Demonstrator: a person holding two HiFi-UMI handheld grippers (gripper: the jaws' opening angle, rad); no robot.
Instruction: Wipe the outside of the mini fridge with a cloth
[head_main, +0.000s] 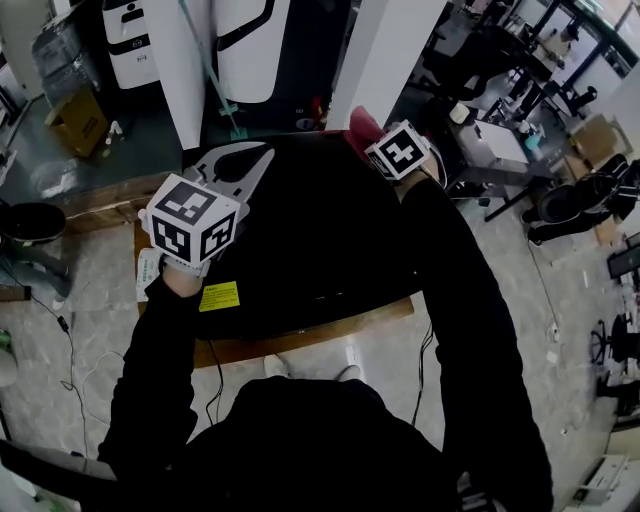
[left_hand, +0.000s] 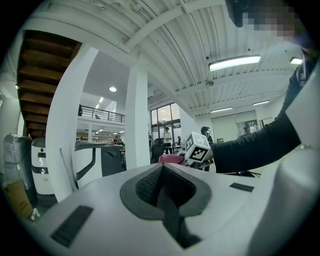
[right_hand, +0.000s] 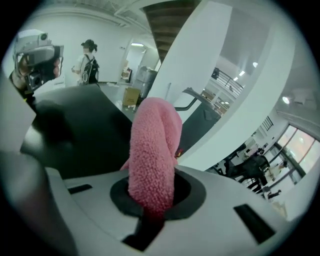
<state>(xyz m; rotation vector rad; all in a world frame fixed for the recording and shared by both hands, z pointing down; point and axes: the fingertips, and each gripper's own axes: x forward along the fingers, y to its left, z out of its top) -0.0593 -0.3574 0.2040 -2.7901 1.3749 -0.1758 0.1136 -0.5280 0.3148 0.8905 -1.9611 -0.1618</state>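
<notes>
The black mini fridge (head_main: 320, 250) stands below me, its top facing up and a yellow sticker (head_main: 218, 296) near its left edge. My right gripper (head_main: 365, 138) is at the fridge's far edge, shut on a pink cloth (head_main: 361, 122). In the right gripper view the cloth (right_hand: 152, 150) sticks up out of the shut jaws of the right gripper (right_hand: 150, 202), beside the fridge's dark top (right_hand: 75, 130). My left gripper (head_main: 262, 152) hovers over the far left corner, shut and holding nothing. The left gripper view shows the left gripper (left_hand: 162, 185) aimed at the cloth (left_hand: 171, 158) and the right hand's marker cube (left_hand: 198, 148).
The fridge rests on a wooden base (head_main: 300, 345). White pillars (head_main: 385, 50) and white machines (head_main: 130, 40) stand behind it. A cardboard box (head_main: 80, 115) is at the far left. Desks and office chairs (head_main: 580, 195) fill the right side. Cables (head_main: 70, 340) lie on the floor.
</notes>
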